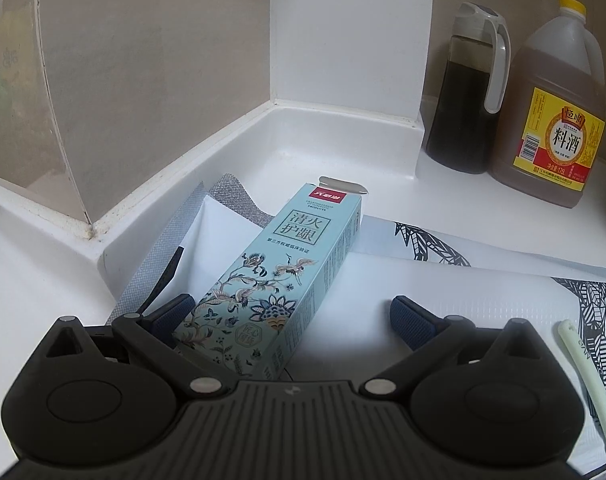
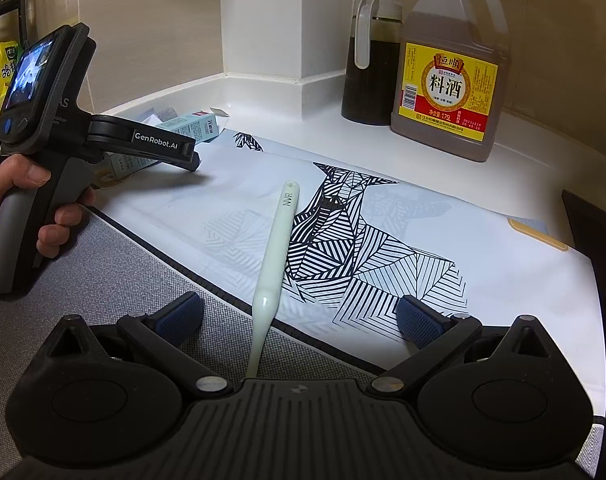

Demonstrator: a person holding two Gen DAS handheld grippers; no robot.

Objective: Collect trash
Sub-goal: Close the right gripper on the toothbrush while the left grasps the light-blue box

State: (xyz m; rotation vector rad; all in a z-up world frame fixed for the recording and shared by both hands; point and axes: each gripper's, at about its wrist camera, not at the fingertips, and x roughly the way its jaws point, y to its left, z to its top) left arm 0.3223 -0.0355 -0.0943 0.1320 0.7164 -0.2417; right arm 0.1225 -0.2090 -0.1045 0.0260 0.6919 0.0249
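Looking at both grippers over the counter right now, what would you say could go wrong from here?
1. The left gripper is open, with the toothpaste box off-centre against its left finger; closing could push the box askew rather than pinch it.
2. The toothbrush between the right gripper's fingers is thin and lies flat on the mat, so the fingers might snag the mat.
3. The cooking wine jug and dark oil bottle stand close behind; a wide swing could knock them.
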